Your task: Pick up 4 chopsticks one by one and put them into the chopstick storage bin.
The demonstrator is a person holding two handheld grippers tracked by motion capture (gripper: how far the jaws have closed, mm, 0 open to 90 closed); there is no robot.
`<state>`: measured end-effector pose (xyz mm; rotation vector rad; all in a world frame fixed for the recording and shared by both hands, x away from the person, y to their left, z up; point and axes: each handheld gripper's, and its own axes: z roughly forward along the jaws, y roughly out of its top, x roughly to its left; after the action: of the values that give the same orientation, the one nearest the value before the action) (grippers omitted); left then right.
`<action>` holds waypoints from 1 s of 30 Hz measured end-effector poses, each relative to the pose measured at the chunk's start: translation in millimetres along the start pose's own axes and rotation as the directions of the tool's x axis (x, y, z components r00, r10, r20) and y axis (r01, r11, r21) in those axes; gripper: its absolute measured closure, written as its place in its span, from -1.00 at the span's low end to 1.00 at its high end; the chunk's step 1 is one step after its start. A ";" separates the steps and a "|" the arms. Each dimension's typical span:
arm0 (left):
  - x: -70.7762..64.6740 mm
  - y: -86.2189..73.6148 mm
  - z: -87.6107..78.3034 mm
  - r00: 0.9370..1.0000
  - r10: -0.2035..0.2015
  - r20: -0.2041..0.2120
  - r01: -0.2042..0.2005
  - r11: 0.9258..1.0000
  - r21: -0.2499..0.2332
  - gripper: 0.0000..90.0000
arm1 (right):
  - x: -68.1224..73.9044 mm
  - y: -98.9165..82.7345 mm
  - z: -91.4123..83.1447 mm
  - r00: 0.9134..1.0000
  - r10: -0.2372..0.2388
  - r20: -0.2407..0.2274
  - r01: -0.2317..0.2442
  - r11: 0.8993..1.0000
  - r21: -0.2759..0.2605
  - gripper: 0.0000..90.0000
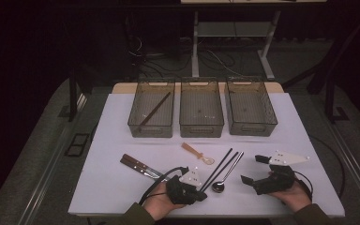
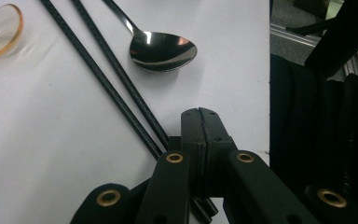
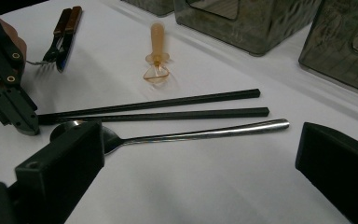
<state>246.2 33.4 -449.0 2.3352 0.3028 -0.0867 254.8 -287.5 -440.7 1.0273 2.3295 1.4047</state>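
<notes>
My left gripper (image 1: 201,194) (image 2: 200,113) lies low at the table's front edge, its jaws pressed flat together with nothing showing between them. Its tip sits right at the near ends of two black chopsticks (image 1: 222,166) (image 2: 107,79) (image 3: 158,108); whether it touches them I cannot tell. A steel spoon (image 1: 225,176) (image 2: 163,49) (image 3: 191,135) lies just right of the chopsticks. My right gripper (image 1: 252,168) (image 3: 198,154) rests open farther right, facing the spoon's handle, nothing between its jaws. The left gripper (image 3: 28,126) is seen from it at the far left.
An amber plastic spoon (image 1: 197,153) (image 3: 157,51) lies mid-table. A brown-handled fork and knife (image 1: 138,166) (image 3: 63,37) lie to the left. Three clear bins (image 1: 201,126) stand in a row at the back; the left bin (image 1: 136,117) holds a dark stick (image 1: 155,108).
</notes>
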 end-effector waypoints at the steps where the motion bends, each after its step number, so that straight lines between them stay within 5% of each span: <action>1: 0.4 -0.1 -0.4 1.000 -0.001 -0.004 0.001 1.000 0.001 0.98 | -0.1 0.0 0.0 1.000 -0.001 0.001 0.001 1.000 -0.001 -0.97; 30: 14.7 -7.2 -15.2 0.994 -0.054 -0.098 0.056 0.998 0.017 0.98 | 0.0 0.1 -0.9 1.000 0.002 0.000 -0.002 1.000 -0.003 -0.97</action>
<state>258.2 51.8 -445.5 2.3552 0.4166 -0.0022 254.4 -288.1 -440.1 1.0298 2.3261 1.4079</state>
